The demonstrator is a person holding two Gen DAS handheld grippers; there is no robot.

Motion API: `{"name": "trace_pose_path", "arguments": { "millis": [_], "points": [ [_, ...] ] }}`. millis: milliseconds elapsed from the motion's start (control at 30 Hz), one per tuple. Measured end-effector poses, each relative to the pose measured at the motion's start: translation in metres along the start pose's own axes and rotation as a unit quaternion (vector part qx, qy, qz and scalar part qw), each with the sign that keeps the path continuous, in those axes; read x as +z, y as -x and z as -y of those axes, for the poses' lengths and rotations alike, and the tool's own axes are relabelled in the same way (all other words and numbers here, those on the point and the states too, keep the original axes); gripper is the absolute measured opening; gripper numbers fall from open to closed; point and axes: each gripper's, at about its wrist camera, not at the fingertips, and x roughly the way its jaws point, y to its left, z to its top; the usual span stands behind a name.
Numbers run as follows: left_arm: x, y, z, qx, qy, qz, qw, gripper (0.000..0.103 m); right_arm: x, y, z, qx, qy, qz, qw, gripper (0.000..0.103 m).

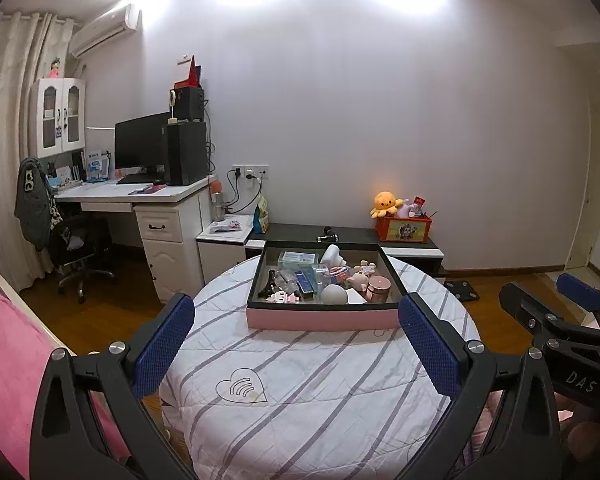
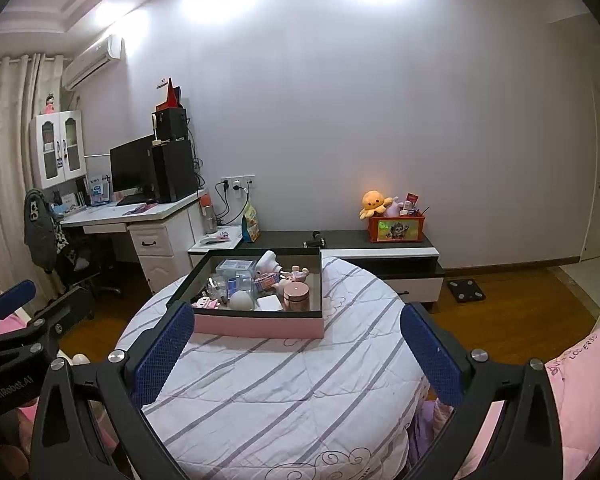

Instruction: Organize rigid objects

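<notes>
A pink-sided box with a black rim (image 1: pixel 324 318) (image 2: pixel 260 326) sits on a round table under a striped white cloth (image 1: pixel 300 392) (image 2: pixel 284 392). Inside lie several small items: a rose-gold jar (image 1: pixel 378 288) (image 2: pixel 296 295), a white dome (image 1: pixel 335 294) (image 2: pixel 242 301), a blue box (image 1: pixel 304 283), a small black tower model (image 1: pixel 269 283) and a clear plastic case (image 1: pixel 298 258) (image 2: pixel 236 268). My left gripper (image 1: pixel 296 344) is open, well short of the box, nothing between its fingers. My right gripper (image 2: pixel 296 350) is open too, equally far back and empty.
A white desk (image 1: pixel 140 196) with a monitor and a black office chair (image 1: pixel 80 248) stand at the left. Behind the table runs a low black cabinet (image 1: pixel 404 240) carrying a red toy bin (image 1: pixel 404 230) and an orange plush. Pink bedding (image 2: pixel 584 384) lies at the sides. Wooden floor (image 2: pixel 512 312) shows at the right.
</notes>
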Motion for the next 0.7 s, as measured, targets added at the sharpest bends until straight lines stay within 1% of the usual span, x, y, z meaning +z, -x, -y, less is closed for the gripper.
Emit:
{"name": "trace_pose_path", "arguments": {
  "millis": [533, 700],
  "points": [
    [0.0043, 0.0002, 0.0021, -0.001, 0.003, 0.005, 1.0, 0.103, 0.0012, 0.0044, 0.0007, -0.002, 0.002, 0.0, 1.0, 0.103],
    [0.0061, -0.0007, 0.0024, -0.002, 0.002, 0.001, 1.0, 0.103, 0.0023, 0.0031, 0.0005, -0.002, 0.003, -0.002, 1.0, 0.103]
  ]
}}
